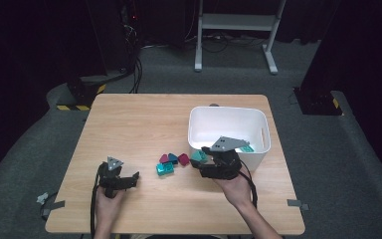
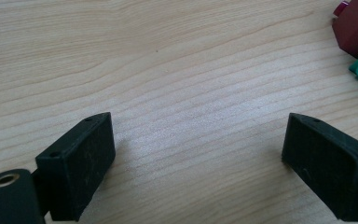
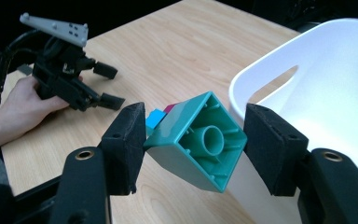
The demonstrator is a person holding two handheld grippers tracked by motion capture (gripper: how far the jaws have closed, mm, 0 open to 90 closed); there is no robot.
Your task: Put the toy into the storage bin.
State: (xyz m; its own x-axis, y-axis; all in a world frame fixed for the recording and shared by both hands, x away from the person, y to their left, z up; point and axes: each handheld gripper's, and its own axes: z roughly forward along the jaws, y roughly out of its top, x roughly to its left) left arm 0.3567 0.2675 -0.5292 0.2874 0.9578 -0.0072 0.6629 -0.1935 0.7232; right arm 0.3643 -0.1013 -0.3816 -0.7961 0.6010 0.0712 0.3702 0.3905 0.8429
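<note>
Beside white bin (image 1: 229, 124), loose blocks (image 1: 171, 163), perhaps four

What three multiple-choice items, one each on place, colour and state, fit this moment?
1. Where is the white tub?
A. Table's right side
B. Left edge
C. On the floor

2. What colour is the block in the right gripper?
A. Yellow
B. Teal
C. Black

3. How is the left gripper?
A. Shut on a block
B. Open, nothing held
C. Inside the tub

Key:
1 A, the tub stands right of the loose blocks.
2 B, teal plastic sits between the fingers.
3 B, bare wooden table shows between its fingers.
</note>
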